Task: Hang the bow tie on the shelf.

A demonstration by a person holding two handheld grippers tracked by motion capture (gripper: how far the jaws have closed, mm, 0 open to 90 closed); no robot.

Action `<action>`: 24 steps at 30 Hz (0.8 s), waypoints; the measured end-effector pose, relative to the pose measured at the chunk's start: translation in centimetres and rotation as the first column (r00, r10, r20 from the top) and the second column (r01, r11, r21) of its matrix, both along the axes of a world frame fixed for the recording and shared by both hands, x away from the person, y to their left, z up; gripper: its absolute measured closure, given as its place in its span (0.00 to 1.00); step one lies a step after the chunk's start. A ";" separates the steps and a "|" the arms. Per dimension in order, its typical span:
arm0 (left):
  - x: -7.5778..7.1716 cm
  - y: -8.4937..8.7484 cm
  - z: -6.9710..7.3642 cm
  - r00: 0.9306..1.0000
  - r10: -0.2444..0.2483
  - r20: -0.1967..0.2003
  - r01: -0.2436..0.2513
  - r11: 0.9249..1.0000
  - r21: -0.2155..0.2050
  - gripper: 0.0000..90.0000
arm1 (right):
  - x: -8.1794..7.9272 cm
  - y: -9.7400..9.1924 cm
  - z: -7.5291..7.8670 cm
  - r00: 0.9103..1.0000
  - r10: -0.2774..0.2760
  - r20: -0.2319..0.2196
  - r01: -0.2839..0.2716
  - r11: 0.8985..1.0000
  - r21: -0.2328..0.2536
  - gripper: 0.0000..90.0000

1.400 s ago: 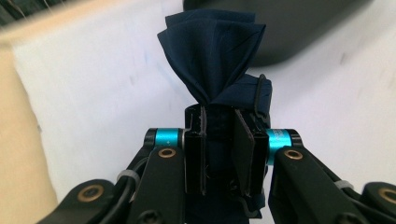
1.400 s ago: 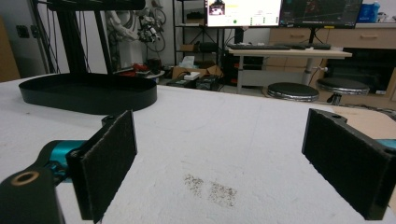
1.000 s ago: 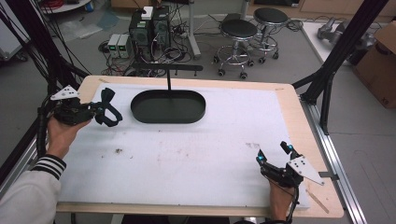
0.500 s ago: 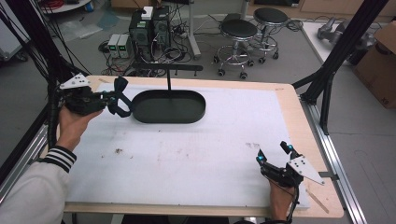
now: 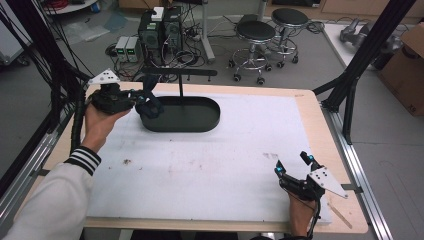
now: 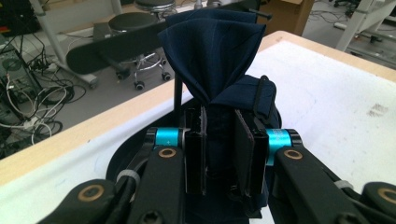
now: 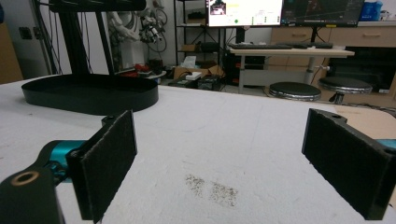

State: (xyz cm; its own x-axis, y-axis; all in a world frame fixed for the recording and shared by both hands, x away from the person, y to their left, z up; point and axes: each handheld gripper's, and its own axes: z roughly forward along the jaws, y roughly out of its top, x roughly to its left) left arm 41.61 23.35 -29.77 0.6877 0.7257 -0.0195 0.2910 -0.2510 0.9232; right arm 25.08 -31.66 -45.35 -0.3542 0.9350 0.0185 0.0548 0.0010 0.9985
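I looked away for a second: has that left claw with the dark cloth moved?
Yes. The left claw, shut on the dark cloth, has travelled rightward and away from the person, from the table's left edge to the left end of the black oval tray.

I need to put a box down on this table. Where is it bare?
The white mat is bare between the black tray and the right gripper. It is crowded at the tray's left end, where the left gripper holds a dark cloth.

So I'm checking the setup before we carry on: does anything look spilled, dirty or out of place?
Nothing spilled. The white mat has brownish smudges near the right gripper, and faint ones elsewhere. The left gripper is clamped on a bunched dark blue cloth over the black tray.
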 end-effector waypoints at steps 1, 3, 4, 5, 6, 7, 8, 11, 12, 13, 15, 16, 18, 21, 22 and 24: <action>0.2 -0.4 0.1 1.000 -0.001 0.003 0.001 1.000 0.000 0.84 | 0.0 0.0 0.0 1.000 -0.001 -0.002 0.001 1.000 0.001 0.10; 0.6 -1.0 0.4 1.000 0.000 0.011 -0.001 1.000 0.005 0.84 | 0.0 0.0 0.0 1.000 -0.001 -0.004 0.001 1.000 0.005 0.10; 0.8 -1.4 0.5 1.000 0.000 0.015 -0.001 1.000 0.010 0.84 | 0.0 0.0 0.0 1.000 -0.001 -0.004 0.001 1.000 0.003 0.10; 1.0 -1.7 0.7 1.000 0.002 0.019 -0.002 1.000 0.016 0.84 | 0.0 0.0 0.0 1.000 -0.001 -0.004 0.001 1.000 0.003 0.10; 1.2 -2.0 0.8 1.000 0.002 0.023 -0.002 1.000 0.017 0.84 | 0.0 0.0 0.0 1.000 0.000 -0.002 0.000 1.000 0.001 0.10; 1.4 -2.3 1.0 1.000 0.001 0.026 -0.001 1.000 0.014 0.84 | 0.0 0.0 0.0 1.000 0.000 -0.004 0.000 1.000 0.003 0.10; 1.5 -2.6 1.2 0.999 0.000 0.035 -0.001 1.000 0.011 0.84 | 0.0 0.0 0.0 1.000 -0.001 -0.006 0.001 1.000 0.004 0.10; 1.9 -3.4 1.5 0.999 -0.005 0.045 0.005 1.000 0.012 0.84 | 0.0 0.0 0.0 1.000 0.001 -0.007 -0.001 1.000 0.006 0.10; 2.0 -3.7 1.6 0.999 -0.004 0.045 0.004 1.000 0.016 0.84 | 0.0 0.0 0.0 1.000 0.001 -0.006 -0.001 1.000 0.007 0.10; 2.2 -3.9 1.6 0.999 -0.004 0.049 0.003 1.000 0.019 0.84 | 0.0 0.0 0.0 1.000 0.000 -0.006 0.000 1.000 0.006 0.10; 2.4 -4.2 1.7 0.999 0.005 0.054 -0.006 1.000 0.021 0.84 | 0.0 0.0 0.0 1.000 0.002 -0.005 -0.002 1.000 0.006 0.10; 2.5 -4.3 1.8 0.998 0.008 0.058 -0.009 1.000 0.019 0.84 | 0.0 -0.1 0.0 1.000 0.002 -0.005 -0.002 1.000 0.006 0.10; 2.8 -4.5 1.9 0.998 0.013 0.059 -0.014 1.000 0.018 0.84 | 0.0 -0.1 0.0 1.000 0.002 -0.001 -0.002 1.000 0.005 0.10; 3.1 -4.6 2.1 0.997 0.023 0.068 -0.024 1.000 0.015 0.84 | 0.0 -0.1 0.0 1.000 0.002 -0.002 -0.002 1.000 0.005 0.10; 3.2 -4.7 2.1 0.997 0.030 0.073 -0.031 0.999 0.016 0.84 | 0.0 -0.1 0.0 1.000 0.003 -0.002 -0.003 1.000 0.005 0.10; 3.5 -4.7 2.1 0.996 0.037 0.078 -0.038 0.999 0.015 0.84 | 0.0 -0.1 0.0 1.000 0.003 -0.002 -0.003 1.000 0.005 0.10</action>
